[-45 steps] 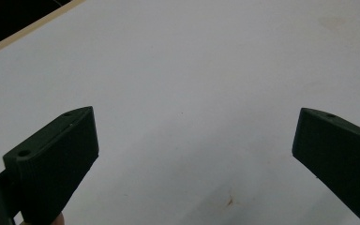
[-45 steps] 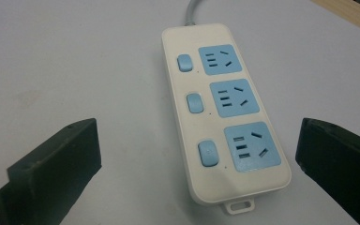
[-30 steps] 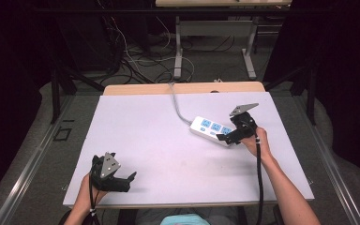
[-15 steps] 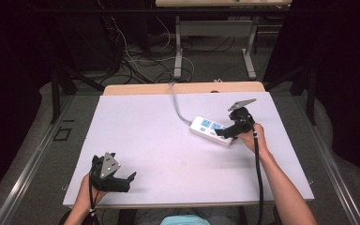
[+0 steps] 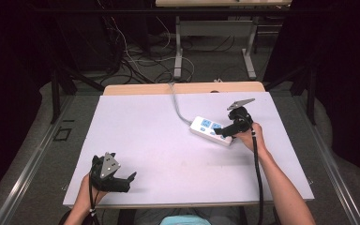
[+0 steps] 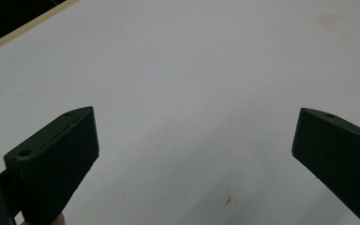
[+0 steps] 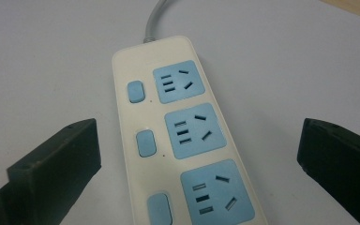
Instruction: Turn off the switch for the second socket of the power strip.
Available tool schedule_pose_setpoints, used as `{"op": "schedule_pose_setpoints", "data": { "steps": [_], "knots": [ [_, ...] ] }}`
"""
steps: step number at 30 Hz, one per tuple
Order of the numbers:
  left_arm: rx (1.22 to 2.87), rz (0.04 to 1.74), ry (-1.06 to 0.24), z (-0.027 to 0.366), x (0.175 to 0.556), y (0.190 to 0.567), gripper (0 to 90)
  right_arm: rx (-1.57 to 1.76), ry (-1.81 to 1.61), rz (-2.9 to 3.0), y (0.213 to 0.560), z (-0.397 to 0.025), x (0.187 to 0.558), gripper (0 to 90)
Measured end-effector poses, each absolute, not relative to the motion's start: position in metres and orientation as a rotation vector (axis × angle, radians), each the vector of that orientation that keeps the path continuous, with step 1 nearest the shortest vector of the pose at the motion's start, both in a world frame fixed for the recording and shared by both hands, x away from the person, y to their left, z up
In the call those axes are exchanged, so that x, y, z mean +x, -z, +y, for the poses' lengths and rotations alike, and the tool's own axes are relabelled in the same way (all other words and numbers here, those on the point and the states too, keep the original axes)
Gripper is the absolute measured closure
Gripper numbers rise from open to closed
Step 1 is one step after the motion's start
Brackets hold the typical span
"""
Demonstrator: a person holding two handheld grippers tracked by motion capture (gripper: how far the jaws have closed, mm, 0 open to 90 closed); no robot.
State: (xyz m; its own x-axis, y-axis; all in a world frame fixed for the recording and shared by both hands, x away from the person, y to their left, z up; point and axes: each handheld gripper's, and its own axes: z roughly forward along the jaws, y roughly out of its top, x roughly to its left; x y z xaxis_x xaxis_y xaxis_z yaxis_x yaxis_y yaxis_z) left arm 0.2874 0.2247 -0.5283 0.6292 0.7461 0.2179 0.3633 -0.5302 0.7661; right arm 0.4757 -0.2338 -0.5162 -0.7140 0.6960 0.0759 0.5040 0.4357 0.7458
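High view: one white power strip (image 5: 211, 131) with three blue sockets and three blue switches, lying flat on the white desk (image 5: 168, 140), right of centre toward the far edge; grey cord (image 5: 177, 104) runs from its far end off the back of the desk. Right hand-held gripper (image 5: 221, 132) poised over the near end of the strip, jaws spread wide to either side of the body, nothing pinched; right gripper view shows the strip (image 7: 183, 136) lying between them lengthwise. Left hand-held gripper (image 5: 127, 180) rests at the near left corner of the desk, well apart from the strip; left gripper view shows its jaws spread over bare desk surface (image 6: 192, 93). Handling, by judgement: rigid moulded plastic shell, light to moderate in weight, smooth and likely somewhat slippery; the stiff cord will drag and resist turning. Best hold: across the two long side walls near the middle, clear of the switches. Not determinable: the strip's near end is cut off in the right gripper view, where the cord leads, whether the jaws touch the desk.
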Motion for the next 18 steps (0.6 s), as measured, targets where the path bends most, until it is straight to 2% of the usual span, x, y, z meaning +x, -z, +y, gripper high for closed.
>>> {"op": "schedule_pose_setpoints", "data": {
  "steps": [3,4,5,6,7,8,9,10,12,13,16,17,18],
  "knots": [
    [2.158,0.867,-0.695,0.225,0.287,0.528,0.8,1.041,-1.165,2.444,0.516,-0.233,0.475,5.3],
    [2.158,0.867,-0.696,0.226,0.287,0.528,0.8,1.040,-1.174,2.447,0.515,-0.232,0.474,14.2],
    [2.155,0.868,-0.696,0.225,0.287,0.528,0.8,1.040,-1.174,2.447,0.515,-0.232,0.474,14.2],
    [2.155,0.868,-0.698,0.225,0.287,0.528,0.8,1.044,-1.189,2.431,0.514,-0.231,0.473,24.4],
    [2.161,0.862,-0.712,0.226,0.287,0.527,0.8,1.044,-1.189,2.431,0.514,-0.231,0.473,24.4],
    [2.161,0.862,-0.713,0.225,0.287,0.527,0.8,1.030,-1.194,2.426,0.514,-0.231,0.473,35.5],
    [2.157,0.865,-0.705,0.225,0.287,0.528,0.8,1.030,-1.194,2.426,0.514,-0.231,0.473,35.5],
    [2.153,0.870,-0.699,0.225,0.286,0.528,0.8,1.042,-1.192,2.428,0.514,-0.230,0.472,40.8],
    [2.160,0.864,-0.709,0.226,0.287,0.527,0.8,1.038,-1.201,2.441,0.514,-0.228,0.471,54.0],
    [2.158,0.867,-0.703,0.226,0.287,0.527,0.8,1.030,-1.210,2.451,0.515,-0.225,0.471,65.8],
    [2.154,0.870,-0.696,0.226,0.287,0.528,0.8,1.018,-1.208,2.463,0.515,-0.223,0.469,81.2],
    [2.155,0.870,-0.700,0.225,0.286,0.528,0.8,1.018,-1.208,2.463,0.515,-0.223,0.469,81.2],
    [2.149,0.867,-0.710,0.225,0.286,0.528,0.8,1.008,-1.209,2.459,0.515,-0.221,0.469,89.6]
  ]
}}
